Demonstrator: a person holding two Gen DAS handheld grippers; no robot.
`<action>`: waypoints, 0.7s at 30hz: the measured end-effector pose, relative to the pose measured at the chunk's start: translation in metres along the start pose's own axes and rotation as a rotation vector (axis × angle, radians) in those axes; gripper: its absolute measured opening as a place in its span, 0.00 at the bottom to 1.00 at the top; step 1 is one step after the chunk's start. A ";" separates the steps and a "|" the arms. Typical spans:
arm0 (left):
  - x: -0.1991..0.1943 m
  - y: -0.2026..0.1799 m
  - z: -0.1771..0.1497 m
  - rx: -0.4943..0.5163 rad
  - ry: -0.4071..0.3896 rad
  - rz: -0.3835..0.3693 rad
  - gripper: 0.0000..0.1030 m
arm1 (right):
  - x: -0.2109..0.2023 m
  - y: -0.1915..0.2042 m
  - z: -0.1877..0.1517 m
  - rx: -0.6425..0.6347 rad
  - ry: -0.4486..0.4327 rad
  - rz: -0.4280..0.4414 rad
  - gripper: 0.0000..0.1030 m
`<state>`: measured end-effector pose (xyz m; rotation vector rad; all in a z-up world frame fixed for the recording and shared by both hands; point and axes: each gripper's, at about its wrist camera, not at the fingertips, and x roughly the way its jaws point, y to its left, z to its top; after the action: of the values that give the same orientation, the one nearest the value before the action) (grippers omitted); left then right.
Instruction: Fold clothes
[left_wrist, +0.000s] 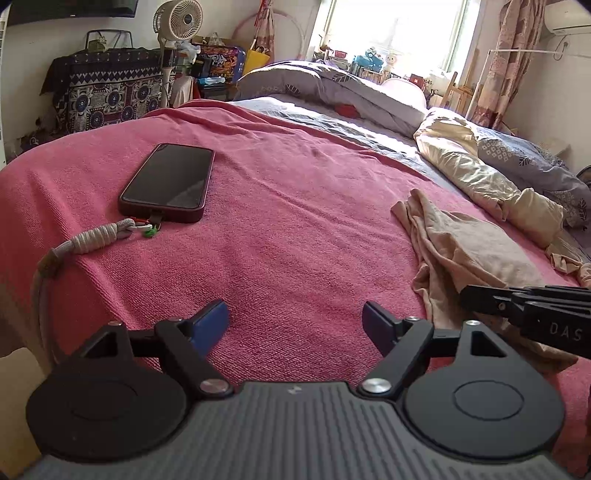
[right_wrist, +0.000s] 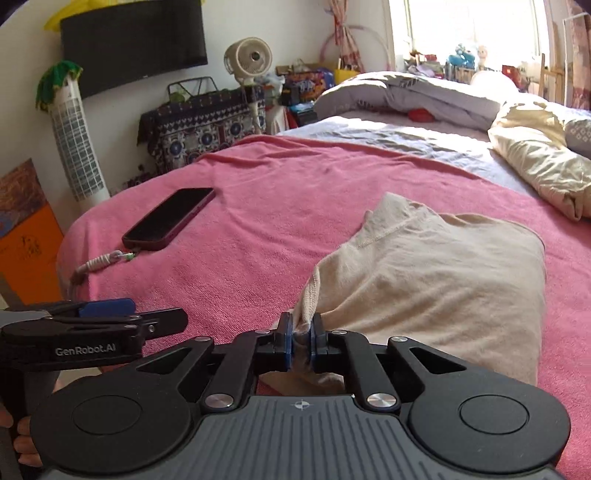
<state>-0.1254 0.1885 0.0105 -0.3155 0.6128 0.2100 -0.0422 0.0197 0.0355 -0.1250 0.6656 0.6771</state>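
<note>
Bedroom setup: bed covered with a pink towel blanket (left_wrist: 280, 206), rumpled quilts further back by the window. On the right side of the pink cover lies a beige garment (right_wrist: 436, 280), crumpled. Right gripper (right_wrist: 301, 339) is pinched tight on its near hem. Left gripper (left_wrist: 295, 325) has its fingers spread wide over bare blanket. Dark phone (left_wrist: 168, 182) sits far left, lanyard attached.

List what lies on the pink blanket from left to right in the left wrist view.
Grey braided cord → phone → beige garment → right gripper, reaching in from the right edge over the garment's near part.
</note>
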 end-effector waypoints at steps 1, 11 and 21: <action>0.000 0.000 0.000 -0.003 -0.001 -0.003 0.78 | 0.000 0.001 0.000 -0.024 0.004 0.022 0.18; -0.013 -0.033 0.010 0.225 -0.056 -0.018 0.78 | -0.057 -0.005 -0.031 -0.167 -0.083 -0.068 0.76; -0.009 -0.121 -0.003 0.703 -0.095 -0.139 0.81 | -0.069 -0.017 -0.073 -0.460 -0.056 -0.442 0.84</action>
<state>-0.1001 0.0741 0.0413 0.3291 0.5322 -0.1287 -0.1103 -0.0539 0.0180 -0.6572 0.3982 0.3928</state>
